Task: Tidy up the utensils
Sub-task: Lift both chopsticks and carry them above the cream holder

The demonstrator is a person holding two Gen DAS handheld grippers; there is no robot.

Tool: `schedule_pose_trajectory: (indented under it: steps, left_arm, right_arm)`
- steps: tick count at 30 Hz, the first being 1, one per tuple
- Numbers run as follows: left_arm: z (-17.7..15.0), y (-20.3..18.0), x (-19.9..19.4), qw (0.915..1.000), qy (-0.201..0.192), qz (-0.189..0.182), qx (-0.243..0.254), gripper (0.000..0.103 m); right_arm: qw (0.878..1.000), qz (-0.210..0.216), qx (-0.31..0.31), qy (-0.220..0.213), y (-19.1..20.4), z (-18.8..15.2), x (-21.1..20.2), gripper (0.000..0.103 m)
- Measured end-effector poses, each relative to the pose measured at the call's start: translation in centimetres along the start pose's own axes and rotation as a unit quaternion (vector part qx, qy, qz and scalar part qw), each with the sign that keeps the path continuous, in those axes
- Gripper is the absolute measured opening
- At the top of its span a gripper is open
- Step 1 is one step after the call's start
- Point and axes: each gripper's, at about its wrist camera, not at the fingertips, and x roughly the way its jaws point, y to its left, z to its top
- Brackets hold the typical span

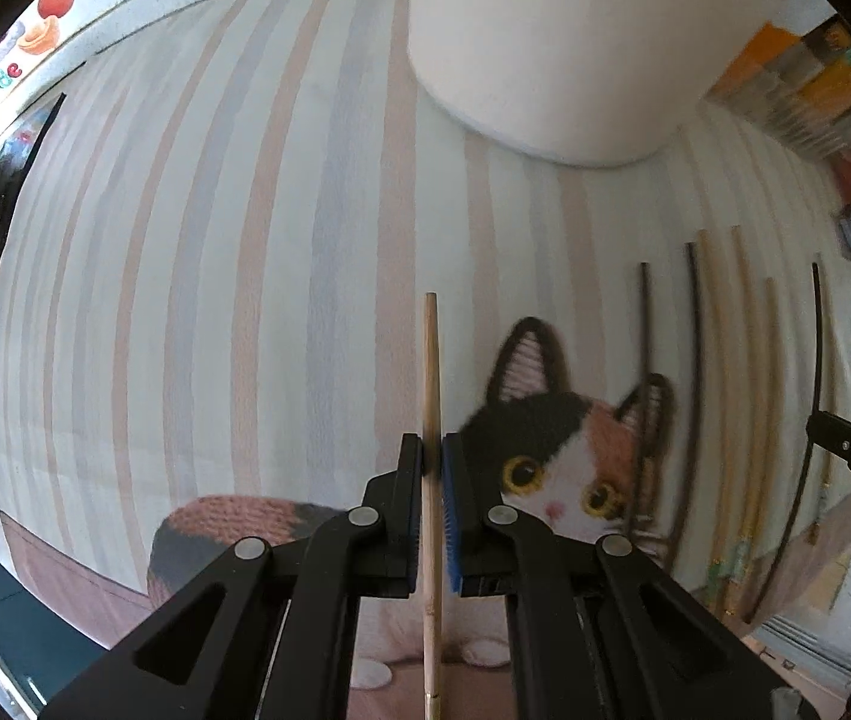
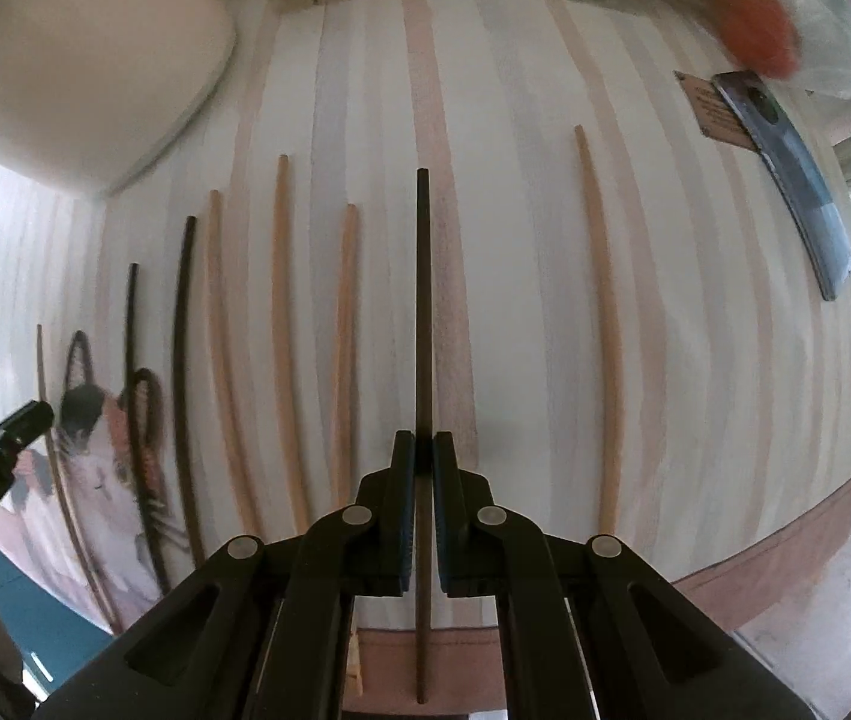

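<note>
Item: chopsticks, mixed lot, on a bench covered by a striped cloth with a calico cat motif. Left gripper: clenched on one pale wooden chopstick, which runs straight up the middle of the left wrist view between the jaws, its long axis in line with the gripper's fingers and parallel to the cloth stripes; the blunt end shows ahead of the jaws, the rest passes back out of view. Right gripper: clenched on one dark chopstick, likewise centred between its jaws and lying along the stripes. Both grippers point down at the cloth; whether either stick touches the cloth cannot be told. Loose stock, right wrist view: three pale chopsticks and two dark chopsticks lie side by side to the left of the right gripper, all near parallel; one more pale chopstick lies apart to its right. The same group shows at the right of the left wrist view, so it lies between the two grippers, nearer the right one. A white cylindrical container stands beyond the left gripper, ahead and slightly right of its stick, and far left in the right wrist view; judged the likely holder, and nearer the left hand. A dark flat phone-like object lies at far right, not part of the lot.
</note>
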Motion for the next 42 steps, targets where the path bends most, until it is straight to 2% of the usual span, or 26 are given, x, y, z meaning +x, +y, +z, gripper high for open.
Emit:
schedule_pose_trajectory:
  steps: [8, 15, 21, 29, 34, 38, 42]
  left_arm:
    - [-0.6, -0.8, -6.0, 0.9973, -0.064, -0.034, 0.006, 0.004]
    - [0.0, -1.6, -12.9, 0.9878, -0.144, -0.057, 0.013, 0.003]
    - [2.3, -3.1, -18.6, 0.9743, -0.211, -0.075, 0.028, 0.004]
    - [6.0, -5.3, -25.8, 0.9501, -0.294, -0.093, 0.044, 0.004]
    - [9.0, -5.4, -30.8, 0.9333, -0.347, -0.085, 0.04, 0.004]
    - [11.6, -4.5, -33.0, 0.9253, -0.372, -0.072, 0.021, 0.004]
    - [14.2, -3.5, -33.4, 0.9222, -0.383, -0.052, -0.001, 0.003]
  right_arm:
    - [0.998, 0.043, -0.004, -0.054, -0.1, -1.3, -5.3, 0.005]
    - [0.99, 0.072, -0.016, -0.118, 0.0, -0.8, -10.1, 0.005]
    - [0.979, 0.088, -0.026, -0.184, 0.6, 0.6, -15.1, 0.005]
    - [0.958, 0.112, -0.026, -0.264, 1.8, 4.4, -22.8, 0.005]
    - [0.943, 0.11, -0.033, -0.313, 3.4, 6.9, -27.6, 0.005]
    - [0.928, 0.108, -0.039, -0.353, 4.7, 9.2, -30.8, 0.005]
    - [0.918, 0.11, -0.04, -0.378, 5.9, 11.1, -33.0, 0.005]
